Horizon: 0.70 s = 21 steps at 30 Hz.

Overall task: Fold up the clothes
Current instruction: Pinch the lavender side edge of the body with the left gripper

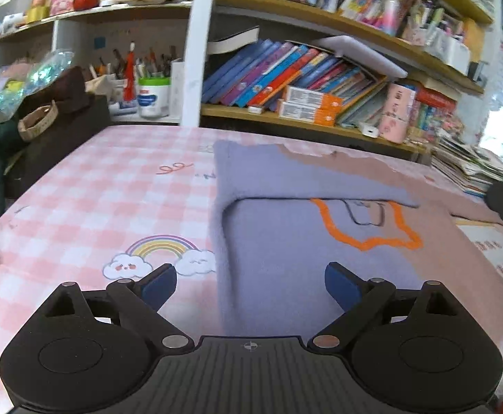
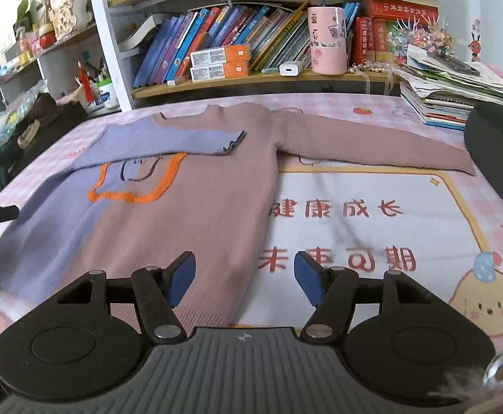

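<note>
A purple and dusty-pink sweater (image 2: 189, 203) with an orange outline design lies flat on the table. Its purple left sleeve (image 2: 168, 138) is folded across the chest; its pink right sleeve (image 2: 372, 141) stretches out to the right. In the left wrist view the sweater's (image 1: 286, 241) purple side lies just ahead. My left gripper (image 1: 250, 284) is open and empty, hovering over the sweater's left edge. My right gripper (image 2: 244, 277) is open and empty above the sweater's lower right hem.
The table has a pink checked cloth (image 1: 96, 214) with cartoon prints and red characters (image 2: 337, 234). Shelves of books (image 2: 234, 45) stand behind. A stack of booklets (image 2: 451, 93) and a dark round object (image 2: 496, 158) sit at the right. Dark bags (image 1: 55, 120) stand at the left.
</note>
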### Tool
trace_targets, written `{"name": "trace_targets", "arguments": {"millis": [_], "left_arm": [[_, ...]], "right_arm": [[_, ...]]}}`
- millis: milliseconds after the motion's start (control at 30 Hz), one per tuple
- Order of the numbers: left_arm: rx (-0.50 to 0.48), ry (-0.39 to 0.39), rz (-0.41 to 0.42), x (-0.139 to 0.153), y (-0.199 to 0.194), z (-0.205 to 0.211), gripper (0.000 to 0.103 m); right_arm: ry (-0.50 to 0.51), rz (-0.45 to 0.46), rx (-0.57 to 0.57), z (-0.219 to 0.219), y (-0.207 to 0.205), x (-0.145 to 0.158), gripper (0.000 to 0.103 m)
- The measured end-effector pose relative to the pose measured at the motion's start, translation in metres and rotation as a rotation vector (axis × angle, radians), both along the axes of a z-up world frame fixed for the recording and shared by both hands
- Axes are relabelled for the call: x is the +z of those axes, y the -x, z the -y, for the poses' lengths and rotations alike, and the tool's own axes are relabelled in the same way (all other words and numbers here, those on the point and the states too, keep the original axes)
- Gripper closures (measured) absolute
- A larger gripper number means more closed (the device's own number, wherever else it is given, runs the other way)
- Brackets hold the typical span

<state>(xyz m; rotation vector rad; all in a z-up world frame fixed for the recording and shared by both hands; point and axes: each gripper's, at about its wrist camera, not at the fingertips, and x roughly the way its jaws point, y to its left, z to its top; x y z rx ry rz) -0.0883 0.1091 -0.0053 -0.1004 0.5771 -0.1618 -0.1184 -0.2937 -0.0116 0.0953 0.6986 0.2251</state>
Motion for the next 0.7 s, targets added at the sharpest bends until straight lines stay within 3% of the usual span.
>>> {"name": "trace_targets", "arguments": {"millis": [167, 233, 300, 467, 567, 600, 700], "left_arm": [[-0.032, -0.018, -0.012, -0.005, -0.001, 0.002, 0.009], [-0.049, -0.018, -0.013, -0.006, -0.001, 0.002, 0.019], [-0.051, -0.016, -0.024, -0.009, -0.003, -0.001, 0.039], [-0.038, -0.018, -0.033, -0.018, -0.004, -0.004, 0.076], [-0.032, -0.013, -0.032, -0.022, -0.005, -0.006, 0.087], [-0.029, -0.003, -0.033, -0.022, -0.006, -0.008, 0.094], [-0.016, 0.007, -0.036, -0.021, -0.011, -0.017, 0.097]], "right_arm": [[0.013, -0.03, -0.02, -0.001, 0.002, -0.007, 0.046], [0.017, -0.04, -0.023, -0.001, 0.003, -0.009, 0.055], [0.013, -0.042, -0.012, -0.004, 0.001, -0.011, 0.06], [0.005, -0.048, 0.015, -0.01, -0.003, -0.014, 0.068], [0.0, -0.052, 0.032, -0.014, -0.006, -0.016, 0.086], [0.003, -0.05, 0.036, -0.016, -0.007, -0.016, 0.089], [0.035, -0.042, 0.043, -0.024, -0.013, -0.016, 0.091]]}}
